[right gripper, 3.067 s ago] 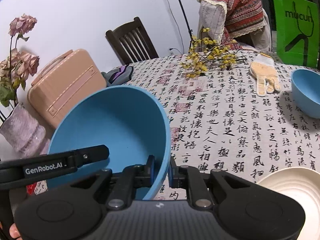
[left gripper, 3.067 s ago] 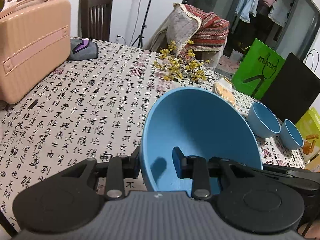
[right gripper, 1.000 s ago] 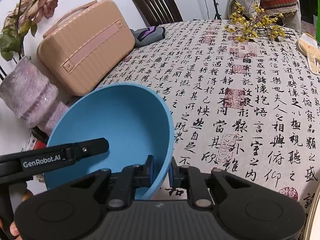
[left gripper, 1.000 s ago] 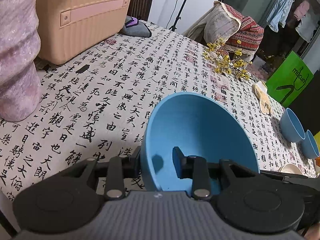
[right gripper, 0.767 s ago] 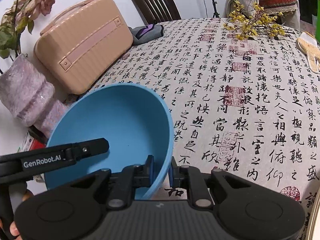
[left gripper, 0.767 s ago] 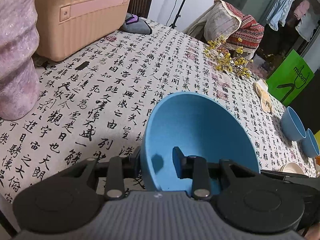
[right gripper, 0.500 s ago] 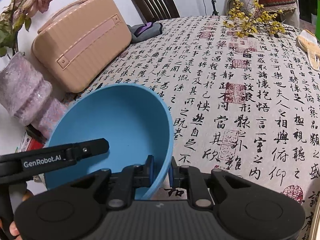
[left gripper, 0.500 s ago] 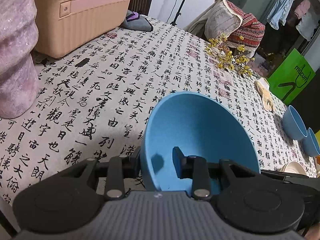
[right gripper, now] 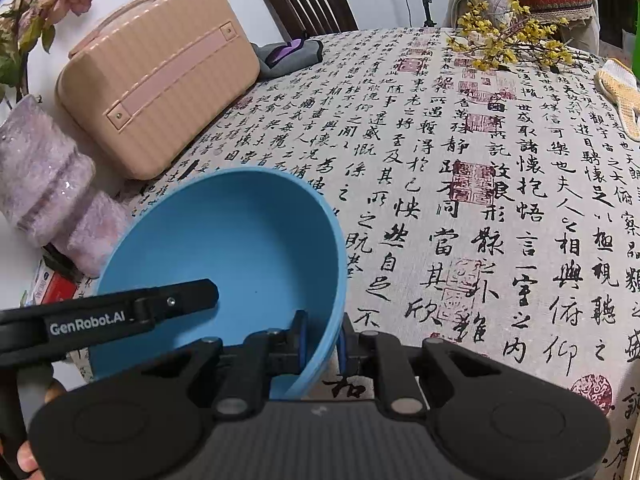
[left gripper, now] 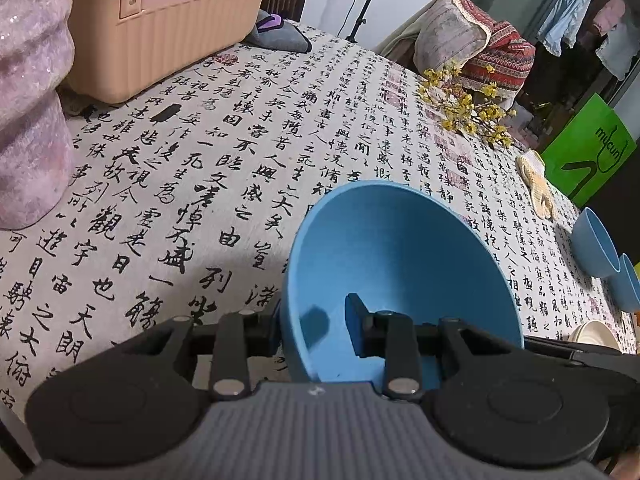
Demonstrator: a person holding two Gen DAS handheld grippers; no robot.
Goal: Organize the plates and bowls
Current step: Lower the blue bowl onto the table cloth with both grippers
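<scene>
Sorting is barely begun: you hold the big blue bowl with each hand-held gripper clamped on its rim, left and right, while two small blue bowls and a white plate wait across the table.

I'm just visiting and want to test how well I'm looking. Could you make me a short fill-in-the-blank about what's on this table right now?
1. Both tools grip the rim of one large bowl coloured ____.
2. The tablecloth is printed with black ____.
3. Behind the bowl lies a ____ suitcase.
4. The flower sprig on the cloth has ____ blossoms.

Missing words: blue; calligraphy characters; pink; yellow
</scene>
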